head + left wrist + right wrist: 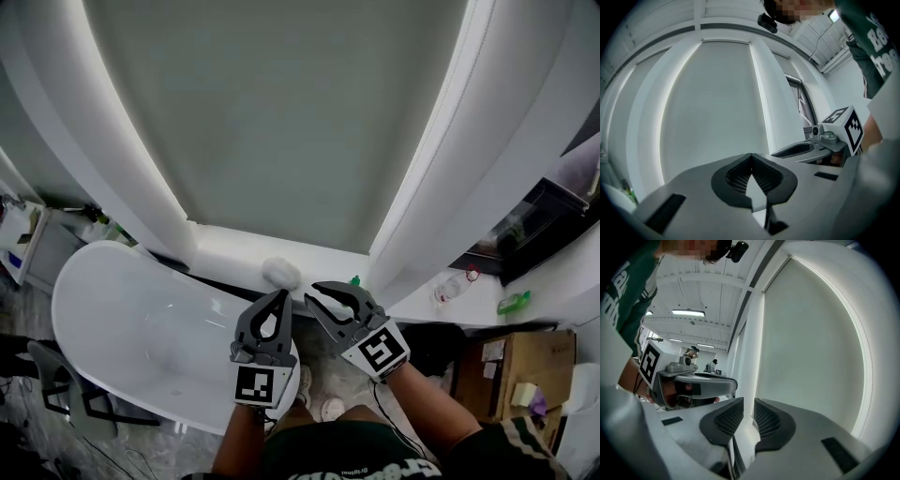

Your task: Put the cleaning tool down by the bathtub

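Cleaning tool (pixel 279 272), a white fluffy puff, sits on the ledge (pixel 230 249) just behind the bathtub (pixel 112 314), mid-frame. Left tongs (pixel 282 294) are closed tip to tip and empty. Right tongs (pixel 313 293) are slightly apart, also empty.

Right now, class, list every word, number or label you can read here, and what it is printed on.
None reads whole.
Green shirt: white print, cut off and blurred.
Marker cubes: square code patterns, no words.
Bottles: labels too small to read.
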